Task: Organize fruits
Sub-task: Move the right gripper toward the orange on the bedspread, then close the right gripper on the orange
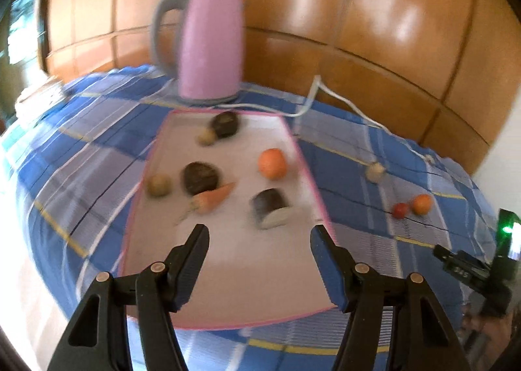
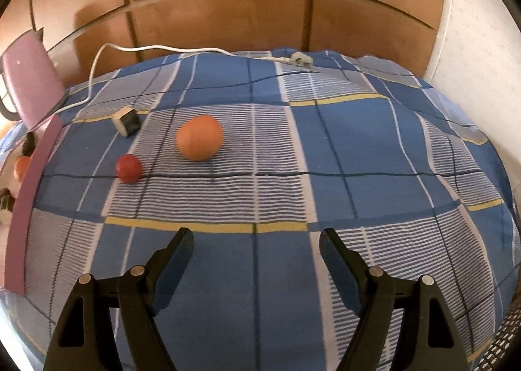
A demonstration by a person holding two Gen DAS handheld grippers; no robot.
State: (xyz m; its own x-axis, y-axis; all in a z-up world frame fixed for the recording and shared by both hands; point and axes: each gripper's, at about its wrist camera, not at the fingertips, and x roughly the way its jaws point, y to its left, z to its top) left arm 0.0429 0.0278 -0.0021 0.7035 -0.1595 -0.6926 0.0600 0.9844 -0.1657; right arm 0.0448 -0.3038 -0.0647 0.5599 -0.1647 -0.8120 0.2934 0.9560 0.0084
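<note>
A pink-rimmed white tray (image 1: pixel 228 273) lies on the blue checked cloth and carries several toy foods: an orange fruit (image 1: pixel 272 163), a carrot (image 1: pixel 213 197), a dark roll with a white end (image 1: pixel 271 208) and two dark round pieces (image 1: pixel 200 177). My left gripper (image 1: pixel 259 239) hangs open above the tray's near half, nothing between its fingers. On the cloth right of the tray lie a large orange fruit (image 2: pixel 199 137), a small red fruit (image 2: pixel 129 168) and a small dark-and-white block (image 2: pixel 125 121). My right gripper (image 2: pixel 256 242) stands open over bare cloth, short of those fruits.
A pink kettle (image 1: pixel 211 45) stands behind the tray, its white cord (image 2: pixel 156 49) running along the cloth's far edge to a plug (image 2: pixel 301 60). Wooden panels (image 2: pixel 228 12) close off the back. The tray's rim (image 2: pixel 24 208) shows at the right wrist view's left edge.
</note>
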